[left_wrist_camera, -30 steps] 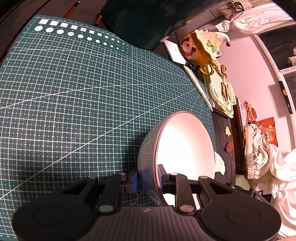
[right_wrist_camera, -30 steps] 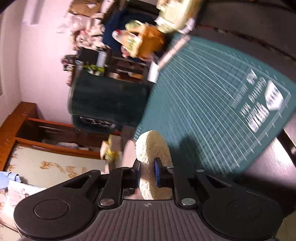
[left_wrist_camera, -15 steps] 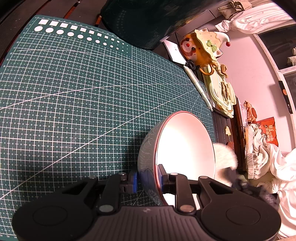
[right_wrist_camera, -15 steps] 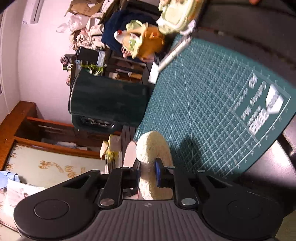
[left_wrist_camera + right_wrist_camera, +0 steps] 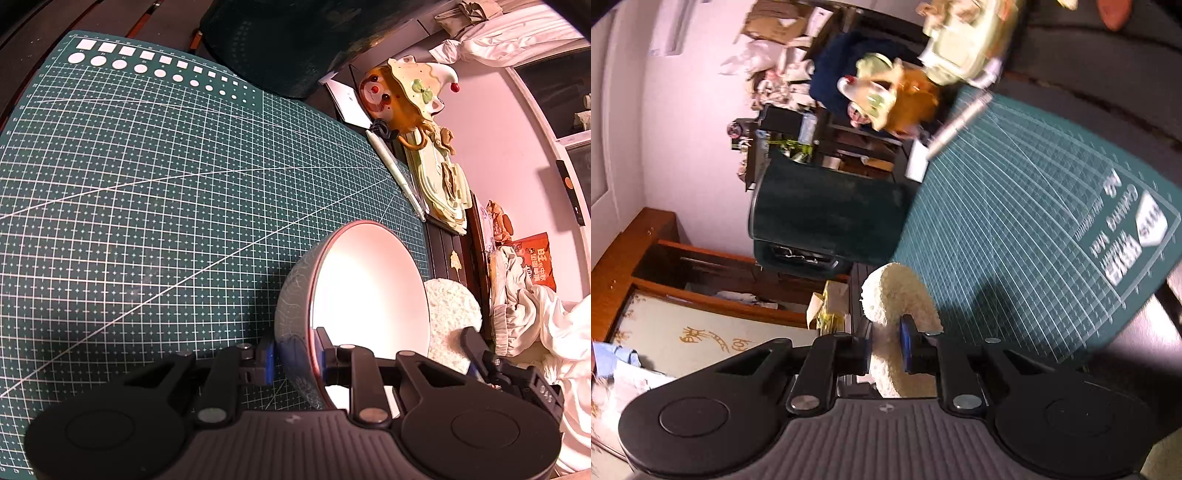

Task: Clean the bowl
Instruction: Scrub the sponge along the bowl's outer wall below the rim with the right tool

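White sponge (image 5: 897,325) pinched in R gripper (image 5: 885,350), partly behind bowl (image 5: 354,295) rim; L gripper (image 5: 295,360) clamps bowl wall; bowl base hidden.

My left wrist camera looks steeply down along its gripper (image 5: 295,360) at the green mat (image 5: 147,184), close in. My right one is rolled sideways, aimed flatter – both catch the mat, the sponge (image 5: 897,325) and the orange toy (image 5: 402,99).
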A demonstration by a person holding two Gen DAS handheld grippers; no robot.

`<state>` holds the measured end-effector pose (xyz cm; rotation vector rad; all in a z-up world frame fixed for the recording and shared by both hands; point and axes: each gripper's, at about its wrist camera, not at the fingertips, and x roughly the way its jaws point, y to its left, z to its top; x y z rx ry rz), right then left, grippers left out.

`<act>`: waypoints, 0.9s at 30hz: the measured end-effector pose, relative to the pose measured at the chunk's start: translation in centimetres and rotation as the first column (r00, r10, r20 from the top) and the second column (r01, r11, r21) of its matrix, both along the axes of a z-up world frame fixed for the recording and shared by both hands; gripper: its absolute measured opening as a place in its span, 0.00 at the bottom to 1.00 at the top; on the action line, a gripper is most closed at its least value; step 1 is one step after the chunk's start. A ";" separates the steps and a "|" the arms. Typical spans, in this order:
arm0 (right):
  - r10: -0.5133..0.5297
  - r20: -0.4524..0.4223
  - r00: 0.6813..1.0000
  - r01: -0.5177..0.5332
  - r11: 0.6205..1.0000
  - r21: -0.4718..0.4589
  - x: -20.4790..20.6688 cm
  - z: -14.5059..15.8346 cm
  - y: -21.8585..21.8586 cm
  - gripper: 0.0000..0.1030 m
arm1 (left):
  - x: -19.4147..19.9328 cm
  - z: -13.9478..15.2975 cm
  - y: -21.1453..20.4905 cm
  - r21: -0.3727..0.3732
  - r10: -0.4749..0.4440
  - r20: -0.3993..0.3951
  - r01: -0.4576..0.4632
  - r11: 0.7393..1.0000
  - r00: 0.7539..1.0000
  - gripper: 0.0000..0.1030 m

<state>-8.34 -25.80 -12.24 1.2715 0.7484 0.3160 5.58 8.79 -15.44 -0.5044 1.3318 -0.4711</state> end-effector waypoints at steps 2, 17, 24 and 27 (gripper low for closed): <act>0.011 -0.039 0.999 -0.012 1.000 -0.014 0.0 -0.8 0.4 0.15 | 0.0 0.0 0.0 0.000 0.001 0.002 -0.001 1.000 1.000 0.21; 0.024 -0.057 0.998 -0.028 0.998 -0.058 0.3 -0.5 0.6 0.14 | -0.2 -0.1 0.2 -0.003 0.004 0.000 -0.004 1.000 1.000 0.21; -0.025 0.022 0.999 0.026 0.999 -0.025 0.0 0.9 -0.4 0.14 | -0.3 0.0 0.4 -0.003 0.004 -0.002 -0.004 1.000 1.000 0.21; -0.011 0.021 1.000 0.012 1.000 -0.015 0.1 0.5 -0.1 0.14 | -0.2 0.0 0.5 -0.004 0.020 -0.010 -0.020 1.000 1.000 0.20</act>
